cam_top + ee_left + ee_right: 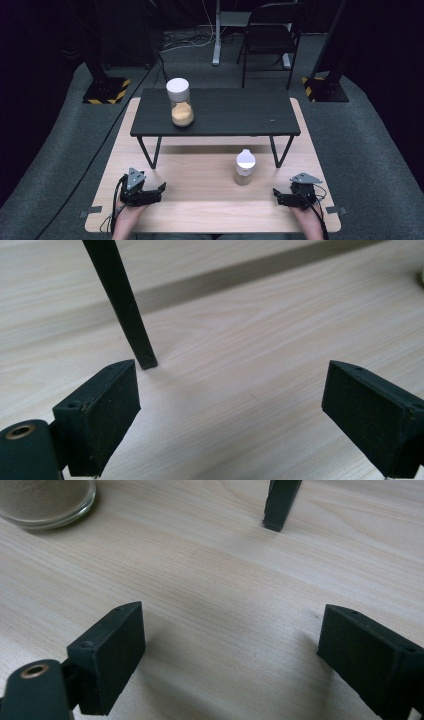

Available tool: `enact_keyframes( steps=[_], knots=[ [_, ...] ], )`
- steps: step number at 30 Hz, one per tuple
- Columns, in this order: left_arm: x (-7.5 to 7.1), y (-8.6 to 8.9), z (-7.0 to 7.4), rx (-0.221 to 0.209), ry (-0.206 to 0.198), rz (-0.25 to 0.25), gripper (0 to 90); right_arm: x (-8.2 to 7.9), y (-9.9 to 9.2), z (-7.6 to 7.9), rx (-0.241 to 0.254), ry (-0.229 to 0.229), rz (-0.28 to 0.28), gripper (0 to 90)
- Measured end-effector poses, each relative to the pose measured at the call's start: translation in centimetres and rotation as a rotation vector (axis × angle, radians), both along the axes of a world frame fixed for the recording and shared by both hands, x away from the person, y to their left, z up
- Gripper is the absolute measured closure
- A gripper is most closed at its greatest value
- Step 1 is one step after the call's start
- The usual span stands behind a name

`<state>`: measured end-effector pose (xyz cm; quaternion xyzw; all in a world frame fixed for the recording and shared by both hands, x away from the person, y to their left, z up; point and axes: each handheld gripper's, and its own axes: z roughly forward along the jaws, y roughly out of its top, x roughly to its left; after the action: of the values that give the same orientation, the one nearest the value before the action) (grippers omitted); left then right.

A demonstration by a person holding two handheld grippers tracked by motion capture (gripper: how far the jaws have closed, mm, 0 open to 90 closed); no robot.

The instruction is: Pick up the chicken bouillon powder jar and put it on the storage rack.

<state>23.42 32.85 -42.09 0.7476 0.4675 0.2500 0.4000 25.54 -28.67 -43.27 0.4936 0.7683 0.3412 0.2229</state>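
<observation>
- Pale wood forms the desk (210,200) top; it carries a low black shelf (235,112) on slanted black legs across its far half.
- Left gripper (159,192) lies low over the desk near the near-left corner, held in a hand (127,215); its jaws stand well apart with nothing between them. In the left gripper view the pads frame bare wood.
- Right gripper (276,194) lies low near the near-right corner, in the other hand (307,217); its jaws are likewise apart and grip nothing. The two grippers point inward toward each other.
- Small jar (245,168), white-lidded with pale sandy contents, stands upright on the desk right of centre, just in front of the shelf's front edge. It is nearer the right gripper than the left, and apart from both. Its glass base (47,502) appears in the right gripper view.
- Large jar (180,102), white lid and orange-tan fill, stands upright on the shelf toward its left end, near the front edge.
- Obstructions: the shelf's front-left leg (122,305) plants its foot just beyond the left gripper's jaws; the front-right leg (280,502) stands ahead of the right gripper, beside the small jar.
- Open room: the near strip of desk between the two grippers is bare wood. Under the shelf the space is bounded by the legs at either side.
- Beyond the desk: grey floor covering, cables, a black chair (272,37).
</observation>
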Motion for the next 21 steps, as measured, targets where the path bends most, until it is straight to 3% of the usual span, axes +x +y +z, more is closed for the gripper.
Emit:
enact_keyframes(
  steps=[6, 14, 21],
  knots=[
    [0.5, -0.3, -0.7, 0.014, 0.022, -0.004, 8.1, 0.0, 0.0, 0.0, 0.0, 0.0, 0.0, 10.6],
    [1.6, -0.3, -1.5, 0.026, 0.086, -0.013, 8.1, 0.0, 0.0, 0.0, 0.0, 0.0, -0.001, 10.5],
    [2.1, -0.5, -1.5, 0.037, 0.118, -0.02, 8.1, 0.0, 0.0, 0.0, 0.0, 0.0, -0.001, 10.6]
  ],
)
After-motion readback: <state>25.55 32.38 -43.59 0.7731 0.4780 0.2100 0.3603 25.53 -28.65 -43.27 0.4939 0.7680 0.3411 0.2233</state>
